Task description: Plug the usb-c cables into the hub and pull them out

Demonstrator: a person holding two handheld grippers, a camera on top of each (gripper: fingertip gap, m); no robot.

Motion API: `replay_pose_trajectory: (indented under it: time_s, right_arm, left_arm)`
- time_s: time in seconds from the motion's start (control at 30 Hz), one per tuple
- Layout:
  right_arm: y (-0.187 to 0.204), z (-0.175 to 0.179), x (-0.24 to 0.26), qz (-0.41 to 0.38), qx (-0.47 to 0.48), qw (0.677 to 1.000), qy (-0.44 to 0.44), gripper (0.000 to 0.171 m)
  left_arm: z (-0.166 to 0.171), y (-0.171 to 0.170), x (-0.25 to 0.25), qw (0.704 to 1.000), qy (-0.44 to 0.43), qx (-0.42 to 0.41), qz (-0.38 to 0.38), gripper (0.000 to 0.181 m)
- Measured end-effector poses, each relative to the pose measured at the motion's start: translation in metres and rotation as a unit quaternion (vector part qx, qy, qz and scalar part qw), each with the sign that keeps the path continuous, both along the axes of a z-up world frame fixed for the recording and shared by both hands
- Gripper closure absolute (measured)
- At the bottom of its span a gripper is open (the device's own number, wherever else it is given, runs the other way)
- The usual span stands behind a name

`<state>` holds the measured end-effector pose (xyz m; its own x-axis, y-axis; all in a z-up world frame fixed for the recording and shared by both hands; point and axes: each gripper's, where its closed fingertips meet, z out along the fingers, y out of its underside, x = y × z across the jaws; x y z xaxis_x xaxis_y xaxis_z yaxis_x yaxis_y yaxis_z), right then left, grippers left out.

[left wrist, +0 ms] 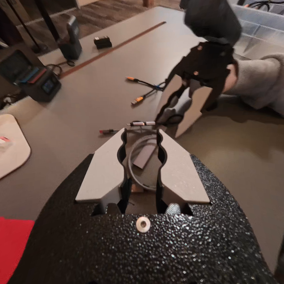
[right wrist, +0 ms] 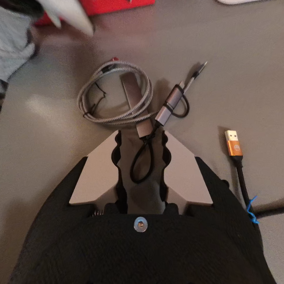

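- Right gripper is spread open and holds nothing; its tips hover above the near end of the hub, with the hub's short black cord loop lying on the table between the two fingers.
- Left gripper is also parted and empty, coming at the same spot from the opposite side; through its gap the hub shows as a flat grey bar.
- Hub lies flat inside a coil of grey braided cable, one loop of which crosses over the bar. Its long axis runs nearly straight away from the right gripper, leaning slightly left.
- Just right of the hub lies a grey adapter plug with a slim connector beyond it, angled up to the right. My judgement is that the right gripper is nearer this plug, while the left is better placed to pin the hub.
- Farther right, well apart, an orange-collared plug on a black cable tied with blue wire.
- Everything rests on a smooth grey-brown table. Toward its far end stand a dark box with a small screen and a small black block; wooden flooring lies beyond. A red sheet sits at the near corner.
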<state>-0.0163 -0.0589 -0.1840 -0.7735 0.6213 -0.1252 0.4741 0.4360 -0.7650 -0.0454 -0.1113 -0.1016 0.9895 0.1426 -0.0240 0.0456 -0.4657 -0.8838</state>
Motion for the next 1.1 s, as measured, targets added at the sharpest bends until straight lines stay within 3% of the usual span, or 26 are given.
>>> replay_pose_trajectory:
  time_s: [0.1,0.17,0.27,0.4,0.6,0.77,0.83,0.93,1.1]
  right_arm:
    - [-0.003,0.000,0.000,0.007,0.000,1.000,-0.021,0.131]
    - [-0.003,-0.001,0.000,0.012,0.012,0.999,-0.028,0.148]
    - [0.004,-0.001,0.002,0.010,0.040,0.999,-0.011,0.149]
    - [0.040,0.007,-0.002,-0.045,0.102,0.992,0.065,0.149]
    - [0.086,0.022,0.006,-0.111,0.141,0.970,0.165,0.149]
    - [0.098,0.025,0.013,-0.142,0.069,0.978,0.135,0.149]
    - [0.101,0.036,0.012,-0.151,0.045,0.976,0.150,0.149]
    - [0.095,0.058,0.015,-0.154,-0.056,0.976,0.142,0.149]
    - [0.094,0.092,0.022,-0.150,-0.216,0.957,0.119,0.150]
  left_arm:
    - [-0.008,-0.010,0.015,1.000,-0.024,0.003,-0.019,0.139]
    - [-0.009,-0.013,0.015,0.999,-0.028,0.011,-0.019,0.139]
    - [-0.013,-0.009,0.016,0.999,-0.042,0.014,-0.025,0.138]
    - [-0.015,0.003,0.019,0.999,-0.033,0.006,-0.042,0.137]
    - [0.004,0.037,0.007,0.998,0.002,0.004,-0.067,0.129]
    - [-0.024,0.076,0.017,0.984,0.086,-0.078,-0.132,0.110]
    - [-0.027,0.087,0.022,0.989,0.009,-0.073,-0.126,0.102]
    - [-0.002,0.098,0.016,0.989,-0.099,0.025,-0.107,0.103]
    - [0.014,0.088,0.021,0.973,-0.152,0.097,-0.144,0.103]
